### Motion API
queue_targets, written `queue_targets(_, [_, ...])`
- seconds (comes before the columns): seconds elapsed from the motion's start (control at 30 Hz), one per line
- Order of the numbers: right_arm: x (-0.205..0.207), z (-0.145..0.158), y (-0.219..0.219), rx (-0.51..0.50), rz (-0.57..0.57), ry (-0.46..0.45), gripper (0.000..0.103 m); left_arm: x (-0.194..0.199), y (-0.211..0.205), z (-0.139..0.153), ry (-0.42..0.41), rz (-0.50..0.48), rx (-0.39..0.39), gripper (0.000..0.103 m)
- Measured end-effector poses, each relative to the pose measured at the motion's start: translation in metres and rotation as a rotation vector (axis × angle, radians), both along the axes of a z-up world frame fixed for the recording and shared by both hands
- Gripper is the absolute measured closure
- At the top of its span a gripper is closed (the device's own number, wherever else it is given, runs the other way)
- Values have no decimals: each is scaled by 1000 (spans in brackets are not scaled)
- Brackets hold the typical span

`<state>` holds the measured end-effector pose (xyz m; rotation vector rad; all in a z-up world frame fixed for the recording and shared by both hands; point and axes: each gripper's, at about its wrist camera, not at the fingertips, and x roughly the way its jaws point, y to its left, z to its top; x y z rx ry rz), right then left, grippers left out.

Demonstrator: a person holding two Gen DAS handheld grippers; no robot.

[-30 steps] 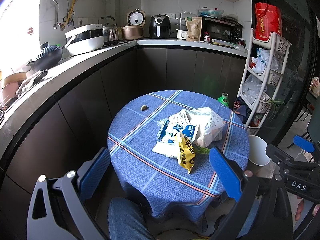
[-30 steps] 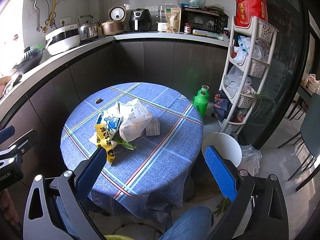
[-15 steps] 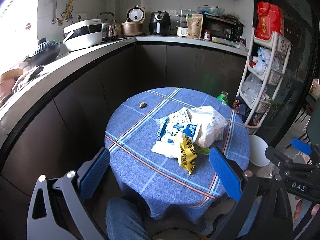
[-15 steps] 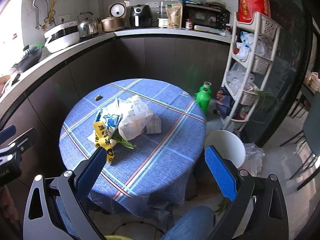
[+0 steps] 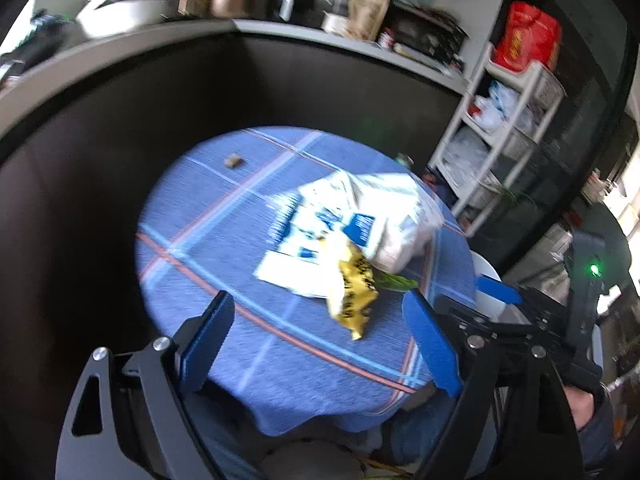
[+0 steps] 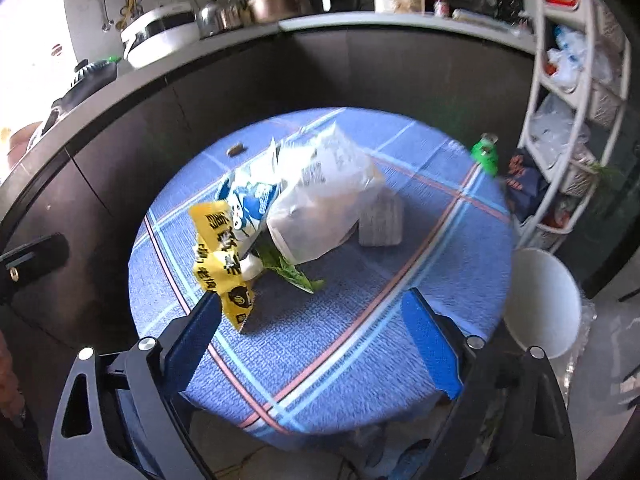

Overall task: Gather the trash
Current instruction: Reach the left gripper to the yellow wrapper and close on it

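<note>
A heap of trash lies on the round blue checked table [image 6: 360,340]: a white plastic bag [image 6: 324,200], a blue-and-white wrapper [image 6: 252,204], a yellow wrapper [image 6: 220,260], a green leaf [image 6: 292,272] and a small grey packet [image 6: 380,220]. A small brown scrap [image 6: 235,149] lies apart at the far left. The heap also shows in the left wrist view [image 5: 348,236]. My left gripper [image 5: 316,344] is open and empty above the table's near edge. My right gripper [image 6: 316,344] is open and empty, its left finger close to the yellow wrapper.
A white bin [image 6: 540,304] stands on the floor right of the table. A green bottle [image 6: 486,156] and a white storage rack [image 6: 568,120] stand behind it. Dark cabinets with a cluttered worktop [image 6: 360,20] curve round the back.
Both grippers have moved forward and down towards the table, so the trash heap looks larger. The left view has tilted and blurred. Nothing on the table has moved.
</note>
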<state>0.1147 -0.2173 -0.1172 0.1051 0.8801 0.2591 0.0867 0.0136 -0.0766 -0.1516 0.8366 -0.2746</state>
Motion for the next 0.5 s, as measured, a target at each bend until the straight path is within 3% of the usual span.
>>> queue_targets(0.17, [27, 10, -11, 36, -9, -50, 17, 44, -25, -30, 69, -87, -33, 35])
queue_targets(0.4, [74, 19, -14, 48, 10, -90, 16, 87, -34, -66, 190, -98, -105, 39])
queue_targets(0.5, [90, 11, -10, 34, 38, -72, 16, 96, -38, -76, 223, -113, -117, 51])
